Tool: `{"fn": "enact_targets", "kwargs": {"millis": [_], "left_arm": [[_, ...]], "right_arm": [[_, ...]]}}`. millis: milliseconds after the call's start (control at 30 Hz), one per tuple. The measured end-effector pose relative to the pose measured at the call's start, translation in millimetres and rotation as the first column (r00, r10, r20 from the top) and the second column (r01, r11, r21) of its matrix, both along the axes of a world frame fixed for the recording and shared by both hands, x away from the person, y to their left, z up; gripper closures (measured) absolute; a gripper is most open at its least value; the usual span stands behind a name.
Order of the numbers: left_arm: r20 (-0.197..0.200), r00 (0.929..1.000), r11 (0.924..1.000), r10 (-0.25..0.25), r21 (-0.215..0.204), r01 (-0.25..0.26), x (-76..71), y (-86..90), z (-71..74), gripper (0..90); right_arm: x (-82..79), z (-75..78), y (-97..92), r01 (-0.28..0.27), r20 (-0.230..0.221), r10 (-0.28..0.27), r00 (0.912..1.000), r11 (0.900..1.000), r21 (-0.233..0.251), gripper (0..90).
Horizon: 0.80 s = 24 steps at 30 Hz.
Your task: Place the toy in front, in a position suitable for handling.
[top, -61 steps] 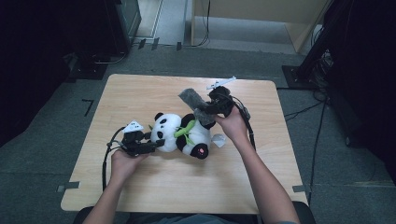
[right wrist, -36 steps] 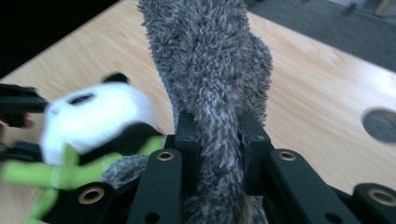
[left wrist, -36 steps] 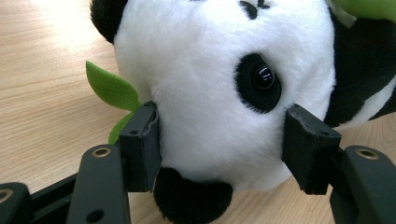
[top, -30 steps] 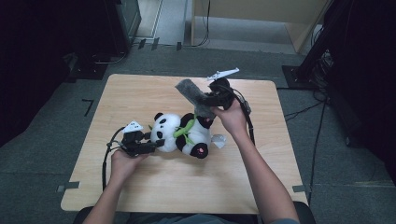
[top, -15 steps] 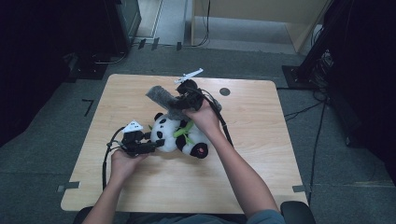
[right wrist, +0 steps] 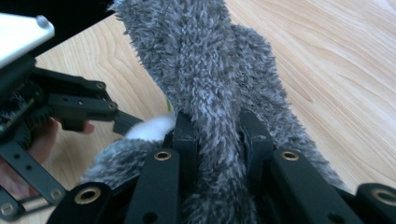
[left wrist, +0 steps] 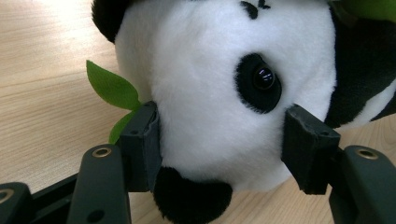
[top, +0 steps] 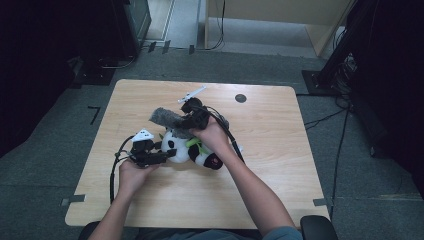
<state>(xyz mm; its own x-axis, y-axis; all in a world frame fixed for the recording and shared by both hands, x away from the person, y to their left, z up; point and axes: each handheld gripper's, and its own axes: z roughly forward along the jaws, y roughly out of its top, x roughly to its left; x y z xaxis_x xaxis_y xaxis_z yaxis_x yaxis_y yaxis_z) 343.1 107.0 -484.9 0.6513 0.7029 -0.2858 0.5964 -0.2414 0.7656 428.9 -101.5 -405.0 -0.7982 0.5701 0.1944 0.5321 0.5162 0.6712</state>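
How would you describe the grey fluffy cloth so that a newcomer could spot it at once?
Look at the middle of the wooden table, where a plush panda lies. Just above it, the right gripper pinches a shaggy grey cloth, the sole grey, shapeless thing there.

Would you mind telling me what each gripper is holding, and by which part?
Left gripper clamps the plush panda by its head. Right gripper pinches the grey fuzzy cloth on a bunched fold.
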Motion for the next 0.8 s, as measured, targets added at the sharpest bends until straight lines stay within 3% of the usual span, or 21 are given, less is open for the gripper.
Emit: {"fn": "enact_targets", "kwargs": {"millis": [467, 800], "left_arm": [[-0.002, 1.0, 1.0, -0.005, -0.002, 0.005, 0.4, -1.3, 0.1, 37.0], [0.0, 1.0, 1.0, -0.005, -0.005, 0.005, 0.8, -0.5, -0.7, 36.9]], "right_arm": [[2.1, 5.0, -41.0, 0.063, 0.012, -0.063, 0.9979, 0.9972, -0.039, 72.3], [-1.4, 24.7, -66.9, 0.11, 0.04, -0.11, 0.9932, 0.9939, -0.01, 73.5]]}}
